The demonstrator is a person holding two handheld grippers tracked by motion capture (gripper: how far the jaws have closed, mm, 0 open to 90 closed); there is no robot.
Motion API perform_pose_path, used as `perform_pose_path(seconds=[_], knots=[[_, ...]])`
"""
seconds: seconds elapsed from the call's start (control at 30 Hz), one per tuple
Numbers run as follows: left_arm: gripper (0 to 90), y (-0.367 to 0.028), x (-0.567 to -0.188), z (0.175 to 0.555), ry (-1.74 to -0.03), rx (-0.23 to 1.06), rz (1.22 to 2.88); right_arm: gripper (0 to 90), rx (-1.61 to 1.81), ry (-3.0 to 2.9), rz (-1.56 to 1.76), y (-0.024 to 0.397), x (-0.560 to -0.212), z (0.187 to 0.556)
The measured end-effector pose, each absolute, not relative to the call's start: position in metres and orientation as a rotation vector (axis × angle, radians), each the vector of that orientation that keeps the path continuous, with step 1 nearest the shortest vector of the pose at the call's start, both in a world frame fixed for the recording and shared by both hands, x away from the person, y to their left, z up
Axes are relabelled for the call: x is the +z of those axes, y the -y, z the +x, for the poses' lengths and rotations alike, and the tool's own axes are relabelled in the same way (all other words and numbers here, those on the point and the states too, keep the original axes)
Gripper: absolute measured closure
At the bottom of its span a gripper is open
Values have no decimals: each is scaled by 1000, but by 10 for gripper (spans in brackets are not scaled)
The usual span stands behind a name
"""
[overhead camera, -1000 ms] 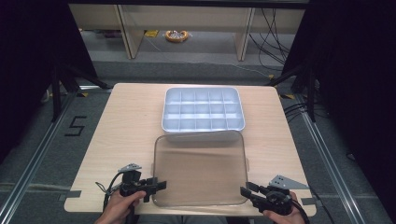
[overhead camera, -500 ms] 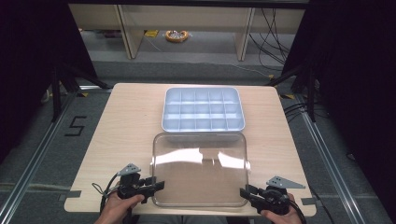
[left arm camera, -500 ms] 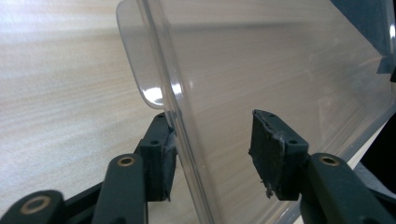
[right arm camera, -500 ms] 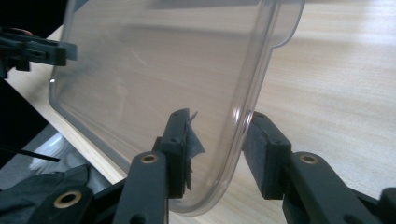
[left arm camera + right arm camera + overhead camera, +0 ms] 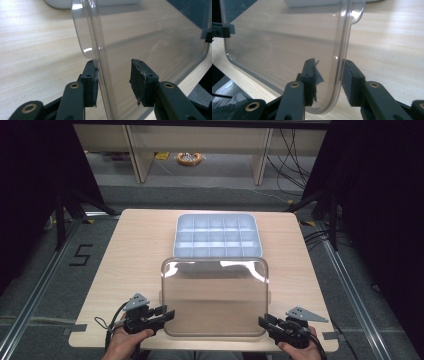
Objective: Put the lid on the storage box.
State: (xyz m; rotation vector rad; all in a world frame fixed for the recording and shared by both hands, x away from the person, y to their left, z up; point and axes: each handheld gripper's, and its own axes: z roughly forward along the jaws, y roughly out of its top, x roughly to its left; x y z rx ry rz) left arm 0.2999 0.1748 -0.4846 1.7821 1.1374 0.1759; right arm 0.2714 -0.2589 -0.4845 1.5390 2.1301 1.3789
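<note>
**Operator:** The left claw [image 5: 167, 314] is pinching the near left corner of the clear lid [image 5: 215, 295]. Its jaws have just been closing with the lid's rim between them. The right claw [image 5: 262, 321] is pressing together on the near right corner. What am I checking first?

**Supervisor:** Check the seating of the pads. In the left gripper view, one pad is lying flat on the rim, and the other is looking only lightly seated behind the clear wall. Squeeze no harder than the rim needs, because thin plastic is likely to bow or spring out.

**Operator:** Where is the lid sitting relative to the claws?

**Supervisor:** It is spanning the gap between them and tilting upward ahead of both jaws, with its far edge raised off the table [image 5: 135, 250]. The divided tray [image 5: 217, 236] is lying just beyond that far edge.

**Operator:** And for the carry?

**Supervisor:** Judging from the layout, you are lifting the lid toward the tray. Raise both claws at the same rate, hold their spacing constant, and bring the far edge over the tray's far wall before lowering.
</note>
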Motion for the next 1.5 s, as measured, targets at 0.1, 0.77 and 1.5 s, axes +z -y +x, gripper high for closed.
perform_pose_path(seconds=[0.1, 0.77, 1.5], knots=[[591, -175, -479, 302, -1142, 190, 1780, 665, 1374, -2131, 1558, 259, -481, 275], [589, -166, -432, 363, -1120, 366, 1760, 649, 1356, -2025, 1455, 253, -442, 344], [537, -151, -395, 482, -1265, 337, 1640, 616, 1350, -1867, 1536, 245, -397, 451]])
